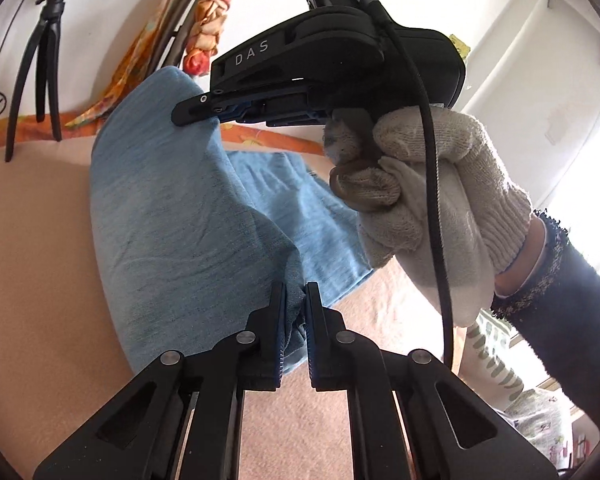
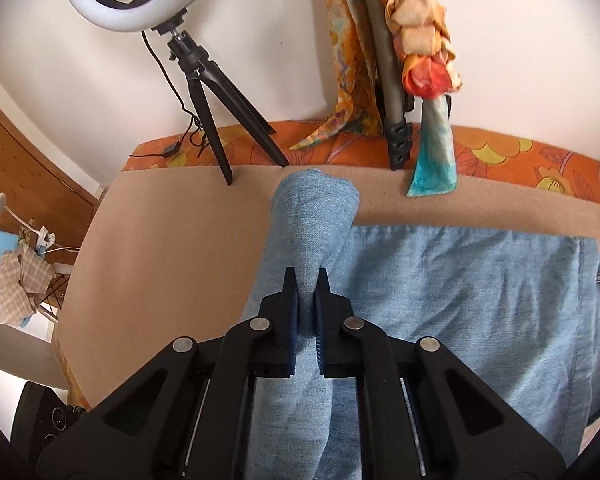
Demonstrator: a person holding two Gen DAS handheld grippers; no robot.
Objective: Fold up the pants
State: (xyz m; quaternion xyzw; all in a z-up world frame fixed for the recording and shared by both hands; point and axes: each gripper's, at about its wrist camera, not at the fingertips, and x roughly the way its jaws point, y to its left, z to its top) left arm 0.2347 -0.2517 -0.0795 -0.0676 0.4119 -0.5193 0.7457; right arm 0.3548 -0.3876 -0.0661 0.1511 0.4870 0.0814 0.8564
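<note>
Left wrist view: left gripper (image 1: 296, 300) pinches a bunched fold of the light blue denim pants (image 1: 172, 216); cloth fills the narrow gap between the pads, and the raised fabric hangs in a broad drape in front of the camera. Beyond it the right gripper (image 1: 198, 110), held by a hand in a white knit glove (image 1: 432, 208) with a dark sleeve (image 1: 572, 320), bites the upper edge of the same lifted fabric; its fingers are pressed together on the cloth. The rest of the pants lies on the peach blanket (image 1: 40, 240) of a bed. Right wrist view: right gripper (image 2: 307, 280) pinches a ridge of denim, pads closed on it; the lifted portion rises as a narrowing column toward the far edge. The remaining pants (image 2: 460, 288) lie flat to the right on the blanket (image 2: 172, 240), waistband end at far right. At the back, an orange floral border (image 2: 500, 152), a ring light on a tripod (image 2: 204, 92), and hanging scarves (image 2: 416, 32) against a white wall.
</note>
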